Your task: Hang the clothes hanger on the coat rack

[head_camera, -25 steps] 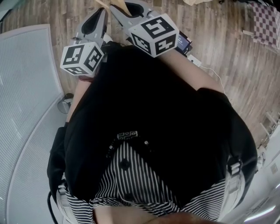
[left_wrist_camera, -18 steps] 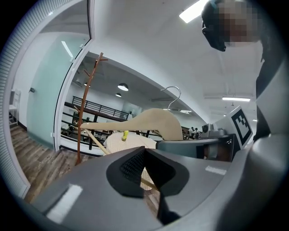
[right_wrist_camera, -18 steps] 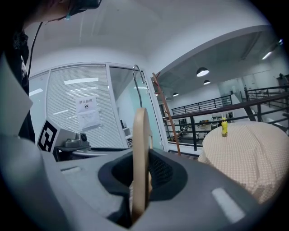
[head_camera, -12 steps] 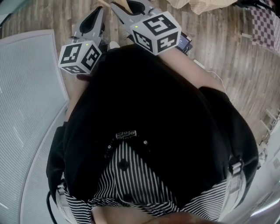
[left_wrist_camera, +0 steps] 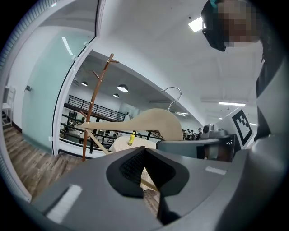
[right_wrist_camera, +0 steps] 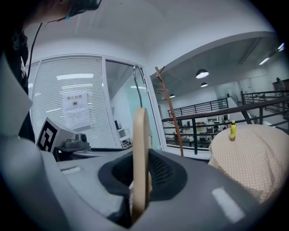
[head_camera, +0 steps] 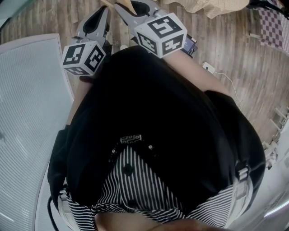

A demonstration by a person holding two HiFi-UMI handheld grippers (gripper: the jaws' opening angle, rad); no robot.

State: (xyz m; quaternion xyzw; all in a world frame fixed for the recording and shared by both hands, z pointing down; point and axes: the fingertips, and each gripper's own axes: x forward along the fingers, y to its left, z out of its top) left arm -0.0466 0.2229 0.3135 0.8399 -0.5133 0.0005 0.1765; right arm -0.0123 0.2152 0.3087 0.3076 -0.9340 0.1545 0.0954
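Observation:
The wooden clothes hanger (left_wrist_camera: 151, 121) with a metal hook (left_wrist_camera: 174, 92) is carried in the air between both grippers. My right gripper (right_wrist_camera: 140, 187) is shut on one wooden arm, which shows edge-on (right_wrist_camera: 140, 149) with the hook (right_wrist_camera: 137, 76) above. My left gripper (left_wrist_camera: 145, 177) is shut on the hanger's thin lower bar (left_wrist_camera: 149, 182). The brown coat rack (left_wrist_camera: 91, 103) stands some way ahead on the wood floor, and it also shows in the right gripper view (right_wrist_camera: 170, 110). In the head view both grippers (head_camera: 103, 14) (head_camera: 129, 7) reach forward side by side.
A round table under a beige cloth (right_wrist_camera: 253, 155) carries a yellow bottle (right_wrist_camera: 233, 130), right of the rack. A black railing (right_wrist_camera: 212, 122) runs behind. A frosted glass partition (head_camera: 27, 113) is on the left. A power strip with cable (head_camera: 208, 67) lies on the floor.
The floor and the glass partition have slid back under the person, and the beige table has come into view ahead. Both grippers move forward together with the same hold on the hanger.

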